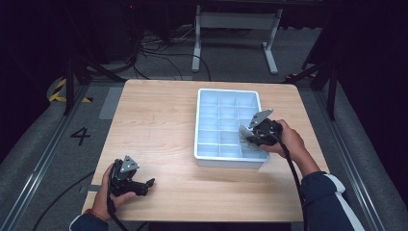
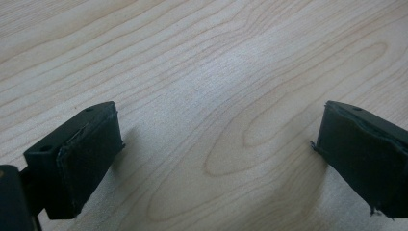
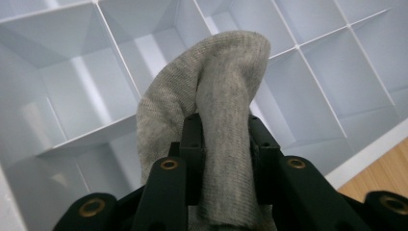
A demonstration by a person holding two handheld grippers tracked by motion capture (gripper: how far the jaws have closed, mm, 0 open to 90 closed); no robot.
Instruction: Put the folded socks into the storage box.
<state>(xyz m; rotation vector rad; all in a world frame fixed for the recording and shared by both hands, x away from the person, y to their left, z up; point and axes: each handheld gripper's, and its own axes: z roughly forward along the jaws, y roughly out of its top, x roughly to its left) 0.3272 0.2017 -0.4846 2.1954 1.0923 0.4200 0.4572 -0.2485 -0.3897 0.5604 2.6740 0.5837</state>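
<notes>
A grey sock [image 3: 216, 96] hangs pinched in the right gripper [image 1: 251, 136] over the white divided tray's [image 1: 204, 155] right-hand compartments; the left gripper [image 1: 144, 185], jaws spread, rests on the table [image 1: 159, 120] well left of the tray.

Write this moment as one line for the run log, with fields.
right claw: shut on grey sock | place: over white divided tray | left claw: open, nothing in it, over wooden table

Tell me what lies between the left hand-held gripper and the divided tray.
Only bare wooden table. In the high view, nothing sits between the left hand-held gripper and the tray, where the right hand-held gripper holds a grey sock.
</notes>
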